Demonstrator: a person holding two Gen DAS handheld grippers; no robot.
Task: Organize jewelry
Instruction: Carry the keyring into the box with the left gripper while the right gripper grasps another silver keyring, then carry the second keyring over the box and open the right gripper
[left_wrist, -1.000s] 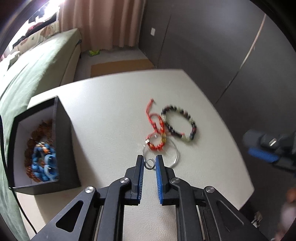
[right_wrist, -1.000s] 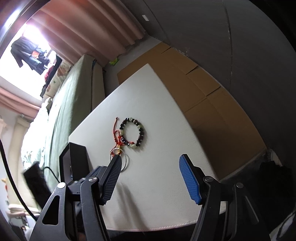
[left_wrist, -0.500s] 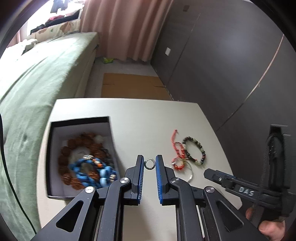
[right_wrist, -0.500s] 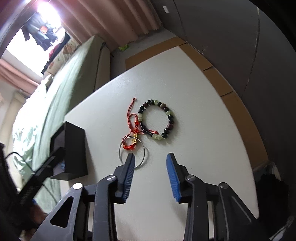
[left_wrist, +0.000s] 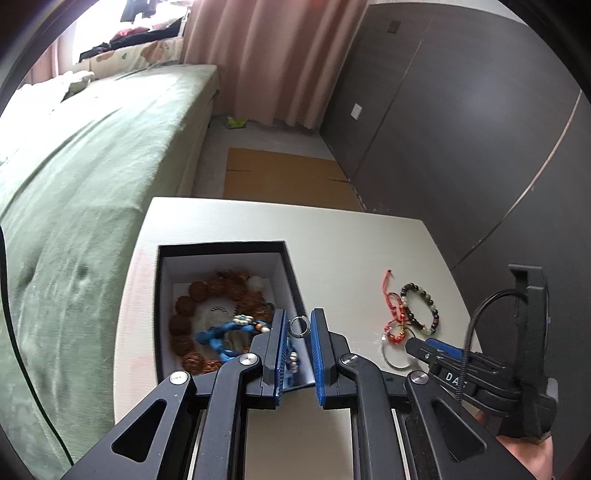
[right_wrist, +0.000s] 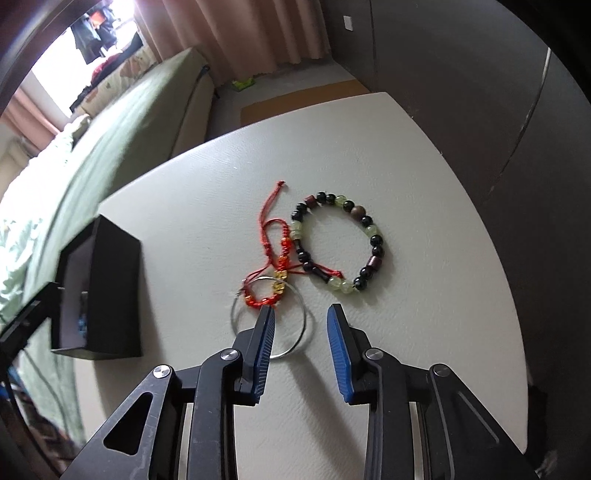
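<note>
My left gripper (left_wrist: 298, 326) is shut on a small silver ring (left_wrist: 299, 327) and holds it above the right wall of the black jewelry box (left_wrist: 221, 248), which holds brown and blue bead bracelets (left_wrist: 218, 338). My right gripper (right_wrist: 301, 317) is open just above the silver bangle (right_wrist: 299, 332), near the red cord bracelet (right_wrist: 275, 254) and the dark and green bead bracelet (right_wrist: 373, 243). The right gripper also shows in the left wrist view (left_wrist: 424, 347), by the same bracelets (left_wrist: 421, 306).
The white table (right_wrist: 406, 147) ends close on the right, with dark cabinet doors (left_wrist: 461, 129) beyond. A green bed (left_wrist: 92, 166) lies to the left. The box also shows in the right wrist view (right_wrist: 114, 288), left of the bracelets.
My left gripper has lifted the ring off the table and carried it left, over the box. My right gripper has narrowed and moved down toward the bangle.
</note>
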